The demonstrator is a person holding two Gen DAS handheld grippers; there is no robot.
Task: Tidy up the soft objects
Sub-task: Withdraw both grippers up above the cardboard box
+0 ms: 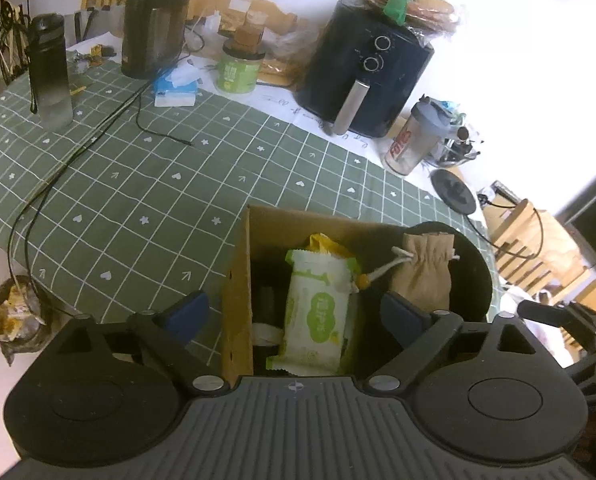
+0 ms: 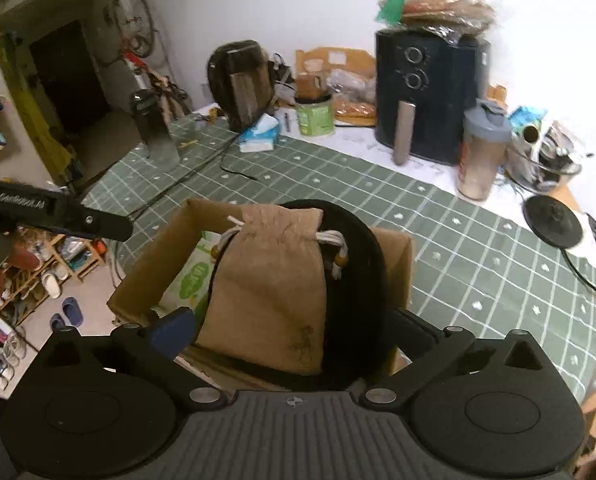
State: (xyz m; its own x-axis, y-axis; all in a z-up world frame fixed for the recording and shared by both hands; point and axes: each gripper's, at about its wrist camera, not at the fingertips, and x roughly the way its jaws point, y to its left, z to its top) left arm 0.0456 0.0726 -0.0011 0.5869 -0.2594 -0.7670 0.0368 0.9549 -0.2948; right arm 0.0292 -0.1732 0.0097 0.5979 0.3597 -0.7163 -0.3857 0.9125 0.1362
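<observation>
While both tools gape, the tan pouch (image 2: 269, 292) sits between the right tool's (image 2: 293, 330) fingers.

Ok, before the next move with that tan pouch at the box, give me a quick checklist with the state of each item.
1. Tan drawstring pouch over the cardboard box: ok, it lies on the black round item at the box's right side.
2. Right gripper jaws: open, either side of the pouch; contact: cannot tell.
3. Left gripper jaws: open, holding nothing: ok.
4. Wipes pack already inside the box: ok.
5. Free room in the box for the pouch: cannot tell.
6. Pouch cord hanging loose toward the wipes pack: not ok, may snag.
</observation>
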